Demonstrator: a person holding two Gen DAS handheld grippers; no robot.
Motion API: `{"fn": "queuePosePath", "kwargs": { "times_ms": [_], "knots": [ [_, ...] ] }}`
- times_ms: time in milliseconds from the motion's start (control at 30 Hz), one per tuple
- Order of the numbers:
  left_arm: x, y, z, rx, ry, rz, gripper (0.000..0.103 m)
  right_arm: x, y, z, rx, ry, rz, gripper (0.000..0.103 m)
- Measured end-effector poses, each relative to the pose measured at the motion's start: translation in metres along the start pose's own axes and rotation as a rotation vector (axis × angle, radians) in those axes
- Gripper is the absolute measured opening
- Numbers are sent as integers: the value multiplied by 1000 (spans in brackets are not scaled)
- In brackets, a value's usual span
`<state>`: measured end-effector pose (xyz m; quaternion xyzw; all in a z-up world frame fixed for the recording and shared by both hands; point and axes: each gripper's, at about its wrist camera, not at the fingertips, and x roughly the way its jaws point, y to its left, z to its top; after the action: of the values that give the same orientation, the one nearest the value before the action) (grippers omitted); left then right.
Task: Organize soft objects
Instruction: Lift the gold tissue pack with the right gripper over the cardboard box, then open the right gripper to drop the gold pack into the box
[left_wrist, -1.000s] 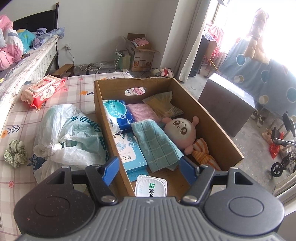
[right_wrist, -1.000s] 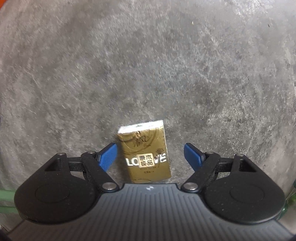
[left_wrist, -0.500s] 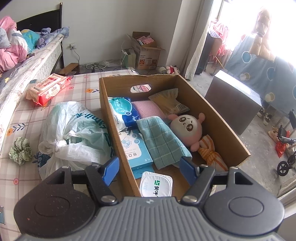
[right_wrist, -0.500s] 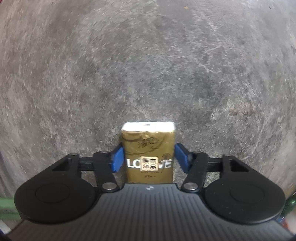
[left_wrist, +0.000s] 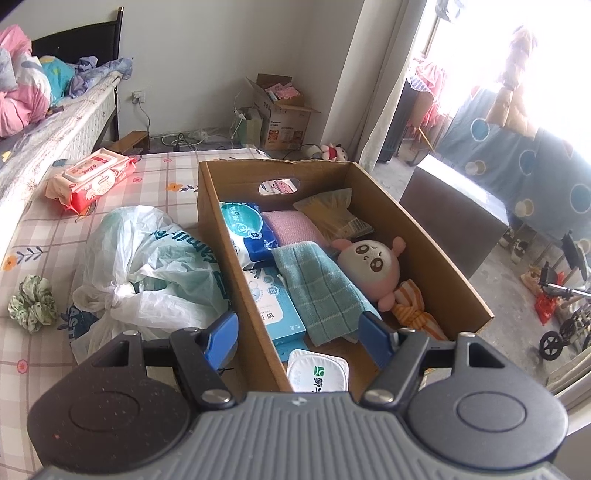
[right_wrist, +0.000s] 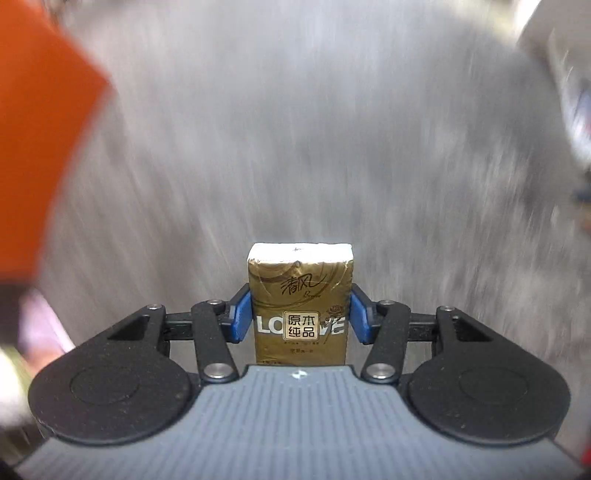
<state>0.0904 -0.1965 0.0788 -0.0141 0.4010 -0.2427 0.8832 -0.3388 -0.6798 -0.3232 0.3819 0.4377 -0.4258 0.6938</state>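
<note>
Your right tool is clamped on the gold tissue pack. Both blue pads press its sides, so the pack is up off the grey floor and riding w/ you. The view is v. blurry, so you look to be mid-carry. An orange blur shows at the left edge; can't tell what it is.

Your left tool is spread wide w/ nothing in it. It hangs over the near end of the cardboard box, which sits on the checked counter.

Step now, I think: bring the pack to the box. Next move needs a free spot inside. The box is pretty full: blue wipes pack, pink cloth, yellow bag, teal towel, pink plush doll, blue mask box and a white lid at the near end. The bare bit of box floor is by the right wall near the striped cloth. Aim there or lay it on top of the towel.

In the way: your own left tool sits right over the box end, so lift it aside first. The box wall is tall, so come in from above.

Outside the box: white plastic bag touching the left wall, green scrunchie, red wipes pack. These prob. still need sorting.
</note>
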Motion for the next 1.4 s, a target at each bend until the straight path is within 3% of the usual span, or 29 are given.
{"fn": "queuePosePath", "kwargs": {
  "times_ms": [133,300,433,533,667,767,900,1000,1133,1267,1400],
  "knots": [
    [-5,13,-1,-20,-17,-25,73,-117,47,70,-41,-299,193,51],
    [-15,31,-3,-28,-50,-29,74,-260,135,140,-141,-531,596,51],
    [-22,52,-6,-66,-71,-26,74,-332,251,167,-401,-515,782,52],
    [-26,68,-8,-91,-79,-19,74,-357,350,161,-605,-374,850,52],
    [-28,87,-8,-110,-94,2,74,-367,464,140,-848,-138,818,52],
    [-25,102,-6,-131,-97,7,74,-360,530,112,-985,33,702,52],
    [-19,121,-3,-152,-98,6,74,-320,584,63,-1103,214,528,52],
    [-16,135,-2,-164,-97,4,74,-267,598,40,-1129,343,435,52],
    [-10,150,-4,-181,-82,16,74,-229,603,22,-1140,466,344,53],
    [-7,163,-8,-195,-70,30,74,-207,609,13,-1138,518,303,57],
    [-8,173,-11,-213,-67,40,74,-207,614,16,-1123,487,306,67]
  ]
}}
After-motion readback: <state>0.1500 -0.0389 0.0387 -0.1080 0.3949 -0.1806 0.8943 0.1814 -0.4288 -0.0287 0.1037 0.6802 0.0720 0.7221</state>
